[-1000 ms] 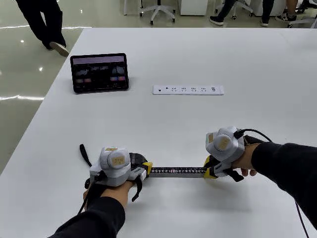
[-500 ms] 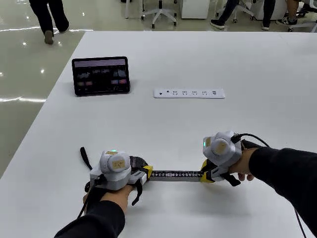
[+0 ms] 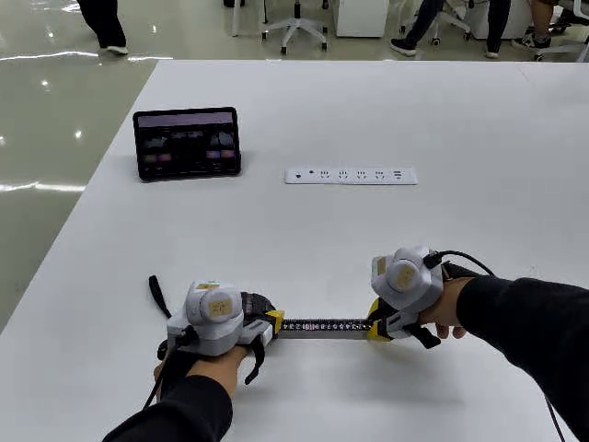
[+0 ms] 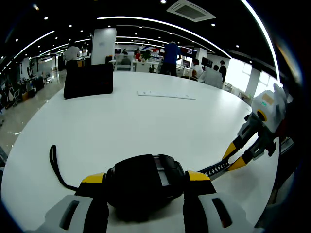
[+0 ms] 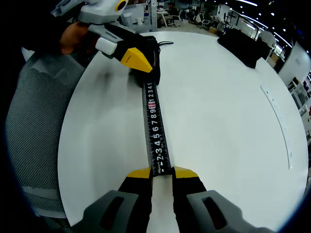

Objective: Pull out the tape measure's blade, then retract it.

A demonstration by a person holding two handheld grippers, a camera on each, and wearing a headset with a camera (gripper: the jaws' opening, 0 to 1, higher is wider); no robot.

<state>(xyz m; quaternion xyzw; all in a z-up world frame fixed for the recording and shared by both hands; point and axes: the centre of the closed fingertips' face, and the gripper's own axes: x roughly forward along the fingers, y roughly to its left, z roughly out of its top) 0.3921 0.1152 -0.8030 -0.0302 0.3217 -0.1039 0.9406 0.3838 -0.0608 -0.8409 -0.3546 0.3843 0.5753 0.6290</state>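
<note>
A: How many tape measures are on the bench (image 3: 386,101)?
B: One tape measure (image 3: 255,302), with one blade (image 3: 322,325) and one black strap (image 3: 158,289).
A: And grippers?
B: Two, the left gripper (image 4: 146,180) and the right gripper (image 5: 163,174) (each has a pair of yellow-tipped jaws, so four jaws in all).
A: Anything else on the bench?
B: One tablet (image 3: 187,141) and one white power strip (image 3: 351,175). Its sockets are too small to count.
A: And beyond the bench?
B: One office chair (image 3: 294,17) for certain. People's legs (image 3: 103,20) along the top edge are cropped too much for a firm count.
</note>
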